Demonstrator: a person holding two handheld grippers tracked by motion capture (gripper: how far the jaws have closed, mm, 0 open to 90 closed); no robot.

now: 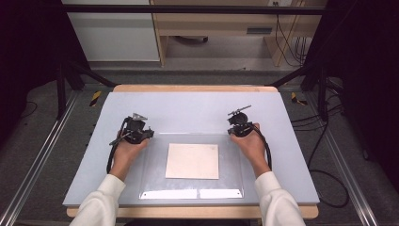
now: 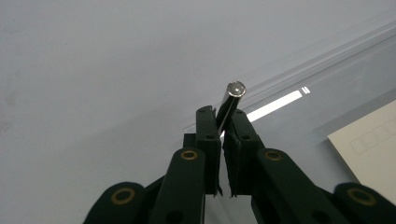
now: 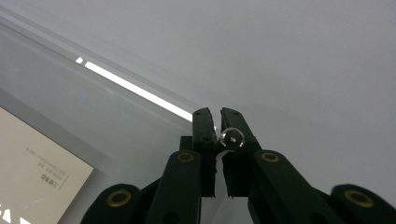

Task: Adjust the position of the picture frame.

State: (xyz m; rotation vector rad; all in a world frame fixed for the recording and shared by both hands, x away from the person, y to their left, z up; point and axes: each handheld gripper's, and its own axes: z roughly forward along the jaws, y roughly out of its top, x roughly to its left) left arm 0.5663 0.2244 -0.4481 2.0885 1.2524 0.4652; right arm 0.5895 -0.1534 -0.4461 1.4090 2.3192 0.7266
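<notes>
A cream envelope lies inside a clear plastic sleeve on the grey mat. My left gripper is at the sleeve's far left corner and my right gripper at its far right corner, each held in a hand. In the left gripper view the gripper is shut on a thin dark rod with a shiny round end that sticks out past the jaw tips. The right gripper is shut on a similar rod, seen end-on. The envelope lies off to the side in both gripper views.
The grey mat covers a wooden table with bare surface beyond the grippers. Black frame posts and cables stand around the table, and a wooden desk stands behind it. White label strips mark the sleeve's near edge.
</notes>
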